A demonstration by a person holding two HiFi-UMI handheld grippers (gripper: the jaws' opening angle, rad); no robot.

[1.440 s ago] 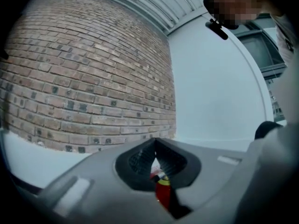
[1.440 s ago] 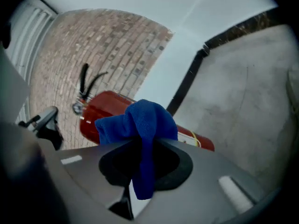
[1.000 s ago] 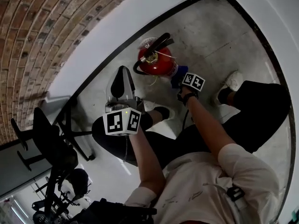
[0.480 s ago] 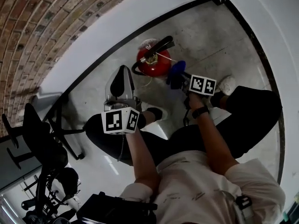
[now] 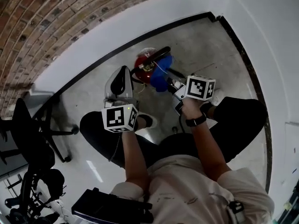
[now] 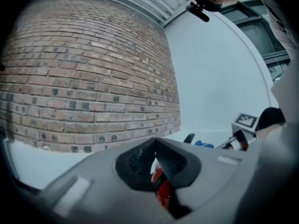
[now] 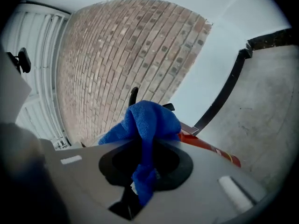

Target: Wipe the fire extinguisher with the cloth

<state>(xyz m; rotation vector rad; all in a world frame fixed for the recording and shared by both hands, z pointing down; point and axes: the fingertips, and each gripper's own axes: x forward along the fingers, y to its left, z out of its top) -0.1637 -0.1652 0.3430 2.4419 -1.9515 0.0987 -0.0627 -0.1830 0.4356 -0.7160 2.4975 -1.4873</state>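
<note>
working low in a floor corner, a person holds a blue cloth (image 5: 160, 76), clamped in the right gripper (image 5: 173, 84), against the upper side of a red extinguisher (image 5: 145, 64) that stands by the black skirting. the left gripper (image 5: 122, 73) hangs just beside the cylinder, on its left. judged from here, the wipe would go best with the cloth spread flat on the metal and drawn round the shoulder, clear of the black handle and hose. the free tool could steady the body so it doesn't tip. no label on the cylinder can be read from this height, and the cubes carry only square markers.

left gripper view: its jaws meet at the tips on nothing. a sliver of red shows through the gap below them, with a brick wall beyond. no writing.

right gripper view: the jaws are nipped on the cloth, which bunches above them and trails below. a firm bite matters, since a loose fold could slip out mid-stroke. the red body lies just behind, and no print on it is legible.
</note>
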